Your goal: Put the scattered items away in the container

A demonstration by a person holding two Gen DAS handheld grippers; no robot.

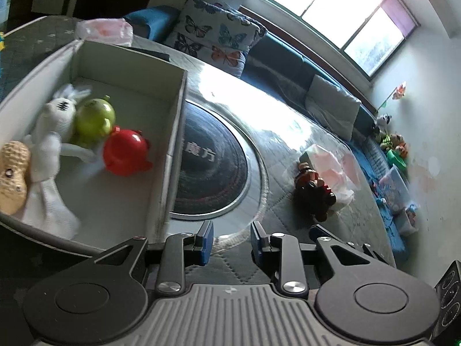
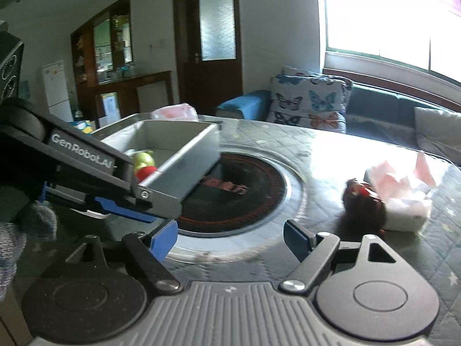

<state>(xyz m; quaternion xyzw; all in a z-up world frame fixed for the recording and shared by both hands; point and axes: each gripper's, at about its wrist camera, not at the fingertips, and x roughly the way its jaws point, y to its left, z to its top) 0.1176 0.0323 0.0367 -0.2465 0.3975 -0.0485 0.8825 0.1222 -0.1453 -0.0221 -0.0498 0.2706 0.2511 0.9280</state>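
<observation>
Container [image 2: 184, 147] holding toys, left gripper [image 2: 161, 216] marked "GenRobot.AI"

In the left wrist view, the open box [image 1: 173, 132] stands left of the round cooktop [image 1: 213, 167] set into the table [image 1: 288, 121]. In the box lie a peanut toy [image 1: 13, 173], a plush rabbit [image 1: 49, 150] and two round toys [image 1: 115, 141]. Right of the cooktop, a toy figure [image 1: 314, 190] lies against a plastic bag [image 1: 337, 170]. A sofa [image 1: 288, 54] with a butterfly cushion [image 1: 213, 31] runs behind the table.
</observation>
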